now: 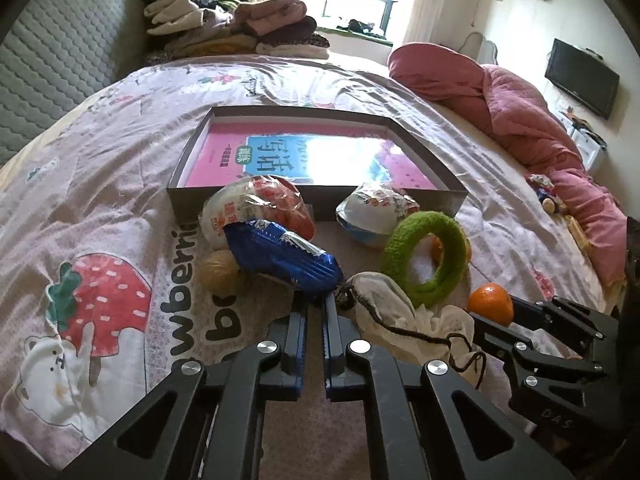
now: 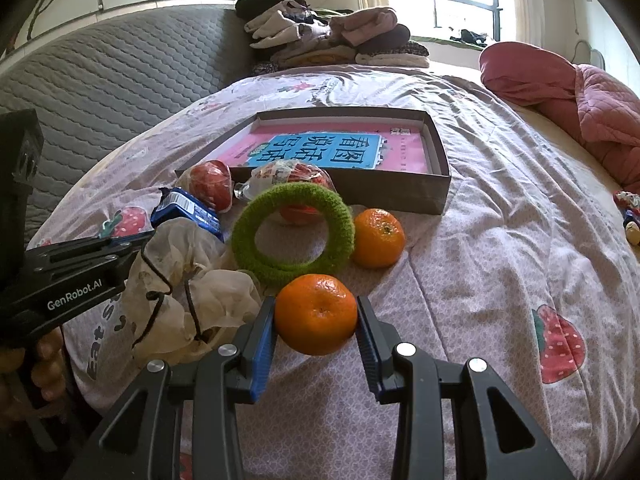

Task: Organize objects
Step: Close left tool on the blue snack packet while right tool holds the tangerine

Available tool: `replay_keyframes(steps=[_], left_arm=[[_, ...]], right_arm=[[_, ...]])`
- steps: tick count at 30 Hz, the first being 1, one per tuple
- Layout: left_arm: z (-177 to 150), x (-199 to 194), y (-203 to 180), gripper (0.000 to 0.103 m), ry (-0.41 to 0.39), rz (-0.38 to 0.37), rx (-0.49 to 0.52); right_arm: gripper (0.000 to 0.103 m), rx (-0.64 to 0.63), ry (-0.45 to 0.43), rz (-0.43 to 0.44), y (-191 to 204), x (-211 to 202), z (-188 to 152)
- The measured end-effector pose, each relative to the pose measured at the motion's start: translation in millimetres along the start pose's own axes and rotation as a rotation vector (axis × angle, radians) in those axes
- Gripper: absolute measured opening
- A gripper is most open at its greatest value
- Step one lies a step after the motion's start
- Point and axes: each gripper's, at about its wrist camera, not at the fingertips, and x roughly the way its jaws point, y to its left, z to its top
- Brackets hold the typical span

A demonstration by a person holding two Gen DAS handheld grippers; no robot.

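Clearly, right tool (image 2: 316, 320) clamps round, dimpled orange (image 2: 315, 314).

Your blue snack pack (image 1: 284, 256) sits tilted, its near end pinched, against a bagged red-and-white snack (image 1: 256, 208). A second such bag (image 1: 372, 208) lies before the open box (image 1: 452, 196) holding a pink book (image 1: 320, 156). The green ring (image 2: 292, 232) leans beside one orange (image 2: 378, 238); the nearer orange (image 2: 316, 314) touches both pads. A white drawstring pouch (image 2: 188, 280) lies crumpled.
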Motion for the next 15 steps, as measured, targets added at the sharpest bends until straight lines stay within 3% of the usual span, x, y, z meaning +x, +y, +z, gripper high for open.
replay_keyframes(steps=[15], left_arm=[[3.5, -15.7, 1.5, 0.001, -0.049, 0.007, -0.006]], right_arm=[[0.038, 0.000, -0.014, 0.002, -2.3, -3.1, 1.1]])
